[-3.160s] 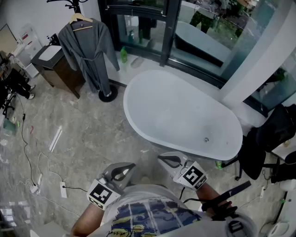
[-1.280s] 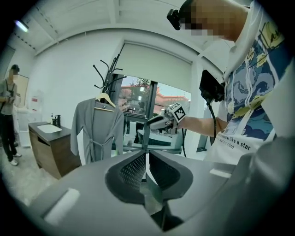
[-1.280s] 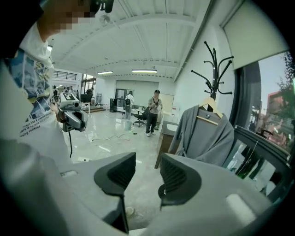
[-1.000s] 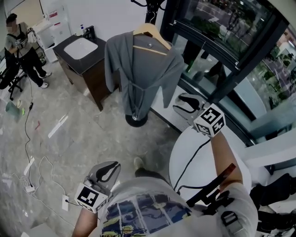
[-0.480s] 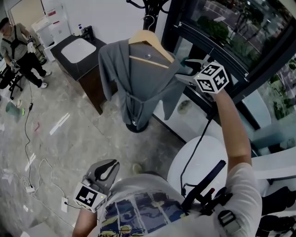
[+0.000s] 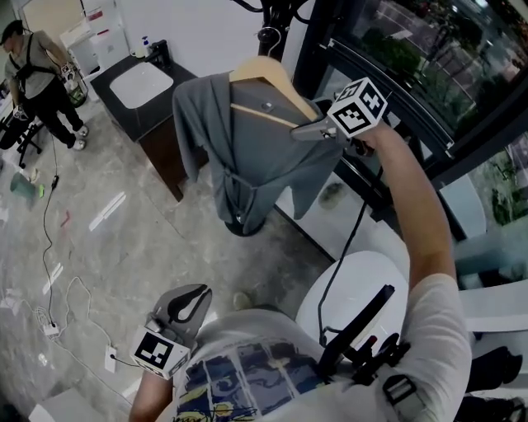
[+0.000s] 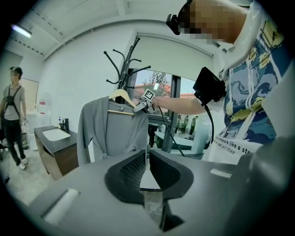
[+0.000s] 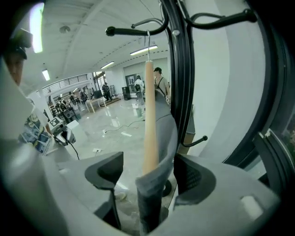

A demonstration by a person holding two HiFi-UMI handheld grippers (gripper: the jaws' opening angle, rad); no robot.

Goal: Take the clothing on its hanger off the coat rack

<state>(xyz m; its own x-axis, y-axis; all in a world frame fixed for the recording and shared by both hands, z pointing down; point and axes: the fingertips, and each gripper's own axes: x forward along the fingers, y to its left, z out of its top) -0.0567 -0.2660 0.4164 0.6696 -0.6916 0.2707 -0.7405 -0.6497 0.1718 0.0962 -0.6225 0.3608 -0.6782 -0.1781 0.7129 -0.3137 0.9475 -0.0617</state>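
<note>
A grey robe hangs on a wooden hanger whose hook sits on an arm of the black coat rack. My right gripper is raised to the hanger's right shoulder. In the right gripper view its jaws are opening, with the hanger's end and robe cloth between them; the left pad stands clear of the wood. The rack's pole rises just behind. My left gripper hangs low by my waist, shut and empty, and looks toward the robe.
A dark vanity with a white basin stands left of the rack, and a person beyond it. A black-framed glass wall runs behind. A white bathtub lies below my right arm. Cables trail over the floor.
My right gripper has risen from above the bathtub to the hanger's right shoulder, and its jaws have spread around it. The left gripper has stayed low.
</note>
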